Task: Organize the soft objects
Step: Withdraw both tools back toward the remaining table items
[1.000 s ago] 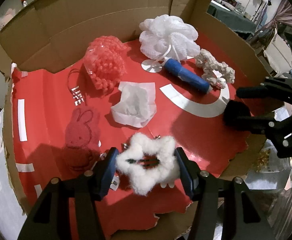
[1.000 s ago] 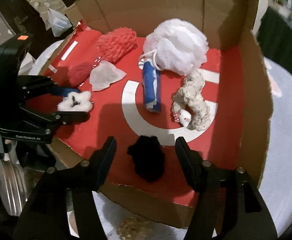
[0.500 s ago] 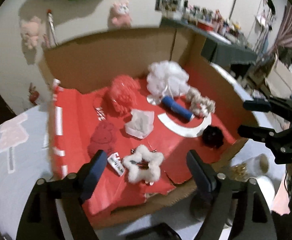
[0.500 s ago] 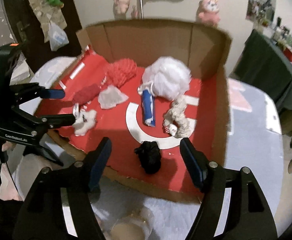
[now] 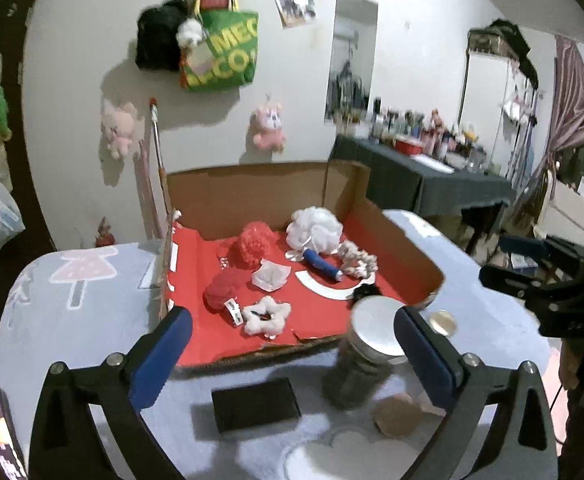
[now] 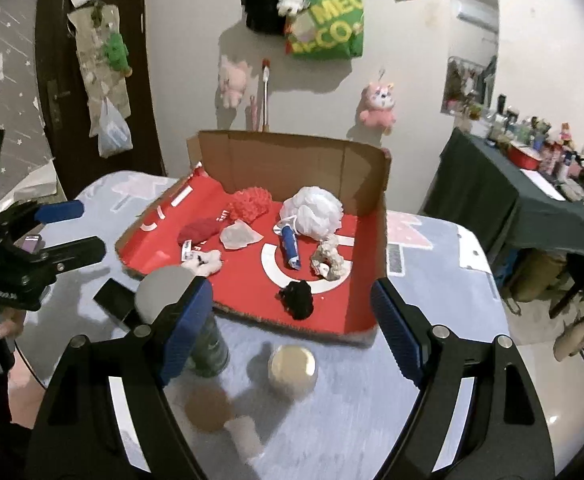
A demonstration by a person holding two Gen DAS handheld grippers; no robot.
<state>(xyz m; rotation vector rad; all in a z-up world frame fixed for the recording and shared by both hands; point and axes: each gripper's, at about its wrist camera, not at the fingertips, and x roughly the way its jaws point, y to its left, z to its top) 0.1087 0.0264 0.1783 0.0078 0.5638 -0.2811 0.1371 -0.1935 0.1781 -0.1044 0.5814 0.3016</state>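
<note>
The left hand-held gripper (image 5: pixel 292 344) tilts down over the bench (image 5: pixel 72 320), jaws just spread wide, empty. The right hand-held gripper (image 6: pixel 292 312) likewise, released. Soft objects lie in the cardboard box (image 6: pixel 292 160): white star (image 5: pixel 266 316), black puff (image 6: pixel 297 298).

Cardboard box (image 6: pixel 365 168): brown walls, red floor with white ring. Inside it: white pouf (image 6: pixel 311 212), red pouf (image 6: pixel 250 202), blue roll (image 6: pixel 290 246), black scrunchie (image 6: pixel 297 298).

A round table (image 6: pixel 443 280) with a pale grey printed cloth fills the lower middle of both views. Directly on it lie 1 open cardboard box (image 6: pixel 292 160) at centre, 1 silver-lidded jar (image 5: pixel 371 320), 1 small lidded cup (image 6: pixel 292 366), 1 black phone (image 5: pixel 254 404) and 1 brown disc (image 5: pixel 397 414).
</note>
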